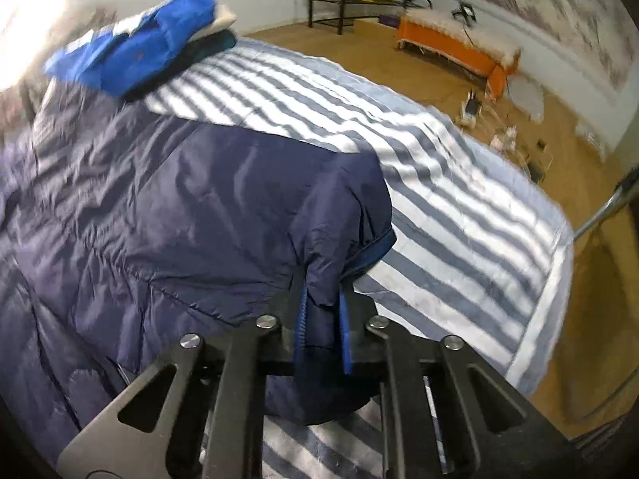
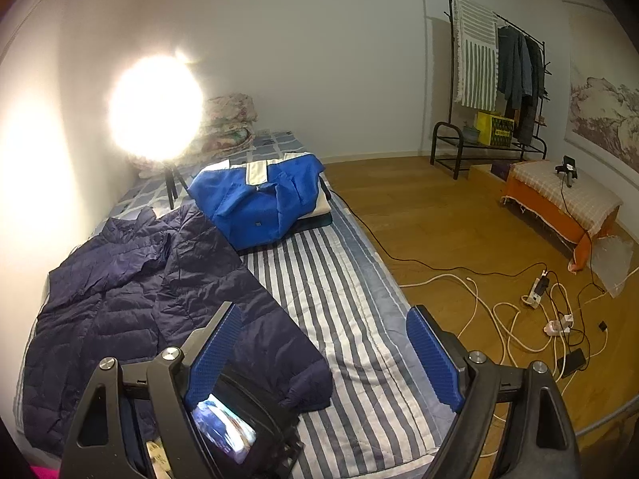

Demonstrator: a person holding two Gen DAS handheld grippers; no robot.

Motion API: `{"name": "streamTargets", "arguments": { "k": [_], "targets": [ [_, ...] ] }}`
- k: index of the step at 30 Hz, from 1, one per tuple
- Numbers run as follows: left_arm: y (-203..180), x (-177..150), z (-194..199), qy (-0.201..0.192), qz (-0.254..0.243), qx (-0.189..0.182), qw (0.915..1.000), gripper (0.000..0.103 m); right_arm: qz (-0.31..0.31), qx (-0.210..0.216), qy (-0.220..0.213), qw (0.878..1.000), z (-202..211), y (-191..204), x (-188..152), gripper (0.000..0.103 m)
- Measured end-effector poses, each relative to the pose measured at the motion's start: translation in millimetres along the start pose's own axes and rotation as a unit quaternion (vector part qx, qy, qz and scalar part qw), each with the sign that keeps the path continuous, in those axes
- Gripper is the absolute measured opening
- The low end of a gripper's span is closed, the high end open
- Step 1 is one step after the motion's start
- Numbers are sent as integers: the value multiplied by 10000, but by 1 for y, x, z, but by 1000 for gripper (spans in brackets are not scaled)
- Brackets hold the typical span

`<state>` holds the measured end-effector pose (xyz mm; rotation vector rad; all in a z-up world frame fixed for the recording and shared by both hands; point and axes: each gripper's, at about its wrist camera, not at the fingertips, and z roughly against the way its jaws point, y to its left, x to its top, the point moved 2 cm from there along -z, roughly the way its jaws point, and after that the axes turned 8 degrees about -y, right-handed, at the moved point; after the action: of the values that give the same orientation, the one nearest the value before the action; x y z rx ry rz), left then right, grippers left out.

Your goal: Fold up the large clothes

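Left wrist view: I see the navy jacket (image 1: 167, 215) filling the left and centre of the frame, spread on the striped bed (image 1: 459, 207). My left gripper (image 1: 323, 311) at bottom centre has its jaws pinched on the jacket's sleeve cuff (image 1: 351, 247), fabric bunched between the pads. A folded blue garment (image 1: 131, 52) sits at upper left.

Right wrist view: lamp (image 2: 155, 107) glares at upper left; jacket lies lower left. My right gripper (image 2: 323, 355) at bottom has jaws spread wide, nothing between them, over the striped cover. Cables (image 2: 519, 319) litter the floor at right.
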<state>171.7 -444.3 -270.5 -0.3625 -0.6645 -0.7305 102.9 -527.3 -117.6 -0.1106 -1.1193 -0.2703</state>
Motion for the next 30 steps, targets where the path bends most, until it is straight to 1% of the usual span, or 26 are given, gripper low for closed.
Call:
{"name": "streamTargets", "arguments": {
  "k": [1, 5, 7, 9, 12, 15, 22, 26, 30],
  "targets": [
    [8, 3, 4, 14, 219, -113, 9997, 10, 22, 16, -22, 10000, 1, 2, 0, 87],
    [26, 15, 26, -143, 669, -370, 9970, 10, 91, 76, -84, 9999, 2, 8, 2, 87],
    [36, 22, 38, -244, 896, -484, 9945, 10, 90, 107, -95, 9999, 2, 9, 3, 87],
    [50, 29, 51, -351, 1206, -621, 9901, 10, 90, 134, -111, 9998, 3, 10, 4, 87],
    [67, 38, 68, -503, 1473, -701, 9853, 10, 87, 181, -154, 9997, 4, 14, 6, 87],
    [87, 45, 85, -673, 1654, -679, 9816, 10, 72, 231, -190, 9995, 5, 18, 8, 87],
    [145, 49, 123, -1000, 2014, -436, 9734, 10, 121, 376, -179, 9991, 0, 37, 11, 86],
    [184, 44, 141, -1136, 2190, -186, 9689, 10, 207, 440, -156, 9987, -6, 51, 11, 86],
    [226, 32, 157, -1243, 2443, 99, 9617, 10, 292, 531, -63, 9981, -18, 70, 11, 86]
  ]
}}
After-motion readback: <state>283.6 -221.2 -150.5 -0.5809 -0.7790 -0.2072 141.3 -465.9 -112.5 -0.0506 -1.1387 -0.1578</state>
